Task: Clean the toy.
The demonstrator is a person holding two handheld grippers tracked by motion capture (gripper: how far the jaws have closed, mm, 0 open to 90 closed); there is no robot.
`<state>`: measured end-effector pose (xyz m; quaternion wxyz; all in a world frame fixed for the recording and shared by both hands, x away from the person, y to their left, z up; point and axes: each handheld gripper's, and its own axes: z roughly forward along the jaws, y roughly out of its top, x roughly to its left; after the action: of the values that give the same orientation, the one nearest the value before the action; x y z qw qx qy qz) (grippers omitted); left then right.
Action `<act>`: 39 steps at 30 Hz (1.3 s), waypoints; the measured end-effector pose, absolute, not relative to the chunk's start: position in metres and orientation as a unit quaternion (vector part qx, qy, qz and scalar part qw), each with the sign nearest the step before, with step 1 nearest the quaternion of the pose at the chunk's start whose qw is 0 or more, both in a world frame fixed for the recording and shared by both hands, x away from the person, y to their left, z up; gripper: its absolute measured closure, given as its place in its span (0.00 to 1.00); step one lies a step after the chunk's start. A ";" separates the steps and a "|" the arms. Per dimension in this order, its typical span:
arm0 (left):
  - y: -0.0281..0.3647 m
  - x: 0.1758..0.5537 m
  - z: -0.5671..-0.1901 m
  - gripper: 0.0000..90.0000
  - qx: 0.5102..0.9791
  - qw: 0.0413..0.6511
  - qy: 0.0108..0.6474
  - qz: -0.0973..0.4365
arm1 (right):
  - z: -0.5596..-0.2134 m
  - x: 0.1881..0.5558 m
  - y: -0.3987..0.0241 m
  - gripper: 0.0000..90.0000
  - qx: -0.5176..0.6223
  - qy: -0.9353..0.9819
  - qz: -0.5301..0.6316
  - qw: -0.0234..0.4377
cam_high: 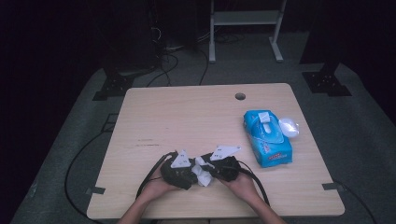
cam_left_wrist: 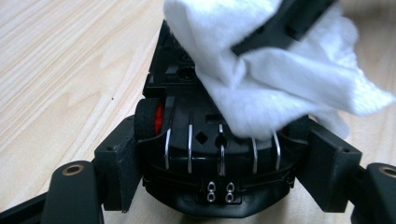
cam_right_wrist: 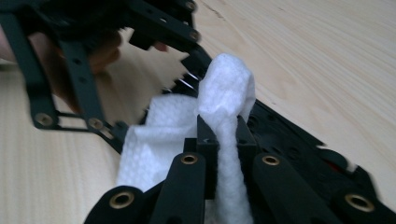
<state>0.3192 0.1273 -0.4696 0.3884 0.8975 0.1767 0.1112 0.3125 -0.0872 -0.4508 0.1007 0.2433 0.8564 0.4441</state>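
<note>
While the left gripper [cam_high: 187, 171] clamps its fingers on a black toy car [cam_left_wrist: 210, 154] above the tabletop [cam_high: 187, 116], right gripper [cam_high: 215, 169] fingers pinched on a white wipe [cam_right_wrist: 224, 107], pressed against the car's underside.

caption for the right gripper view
Right gripper pinches a white wipe against a black toy car on the wooden table.

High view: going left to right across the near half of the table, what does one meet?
Left tool → white wipe, bunched between the two tools → right tool → blue wipes pack → its white lid flap, folded out at the pack's far right.
</note>
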 end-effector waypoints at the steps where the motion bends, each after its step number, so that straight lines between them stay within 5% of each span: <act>1: 0.128 0.319 -0.470 0.28 0.896 0.392 0.180 0.108 | -0.451 0.315 -0.091 0.95 0.251 0.855 0.441 0.104; 4: 0.128 0.320 -0.469 0.28 0.897 0.391 0.176 0.107 | -0.455 0.323 -0.110 0.95 0.273 0.859 0.403 0.157; 8: 0.125 0.321 -0.469 0.28 0.897 0.391 0.175 0.105 | -0.457 0.329 -0.126 0.95 0.307 0.849 0.410 0.134; 14: 0.121 0.320 -0.469 0.28 0.898 0.389 0.171 0.110 | -0.450 0.310 -0.088 0.95 0.248 0.845 0.468 0.071; 20: 0.122 0.320 -0.468 0.28 0.894 0.398 0.172 0.108 | -0.454 0.321 -0.103 0.95 0.276 0.846 0.441 0.115; 25: 0.118 0.319 -0.468 0.28 0.896 0.398 0.166 0.106 | -0.451 0.312 -0.088 0.95 0.257 0.836 0.479 0.074; 31: 0.118 0.318 -0.467 0.28 0.896 0.398 0.165 0.107 | -0.451 0.315 -0.087 0.95 0.254 0.846 0.453 0.118; 39: 0.114 0.315 -0.468 0.28 0.896 0.400 0.156 0.108 | -0.449 0.317 -0.077 0.95 0.251 0.842 0.468 0.094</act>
<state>0.3154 0.1137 -0.4681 0.4004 0.8965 0.1556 0.1084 0.3169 -0.0774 -0.4494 0.0943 0.2510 0.8419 0.4684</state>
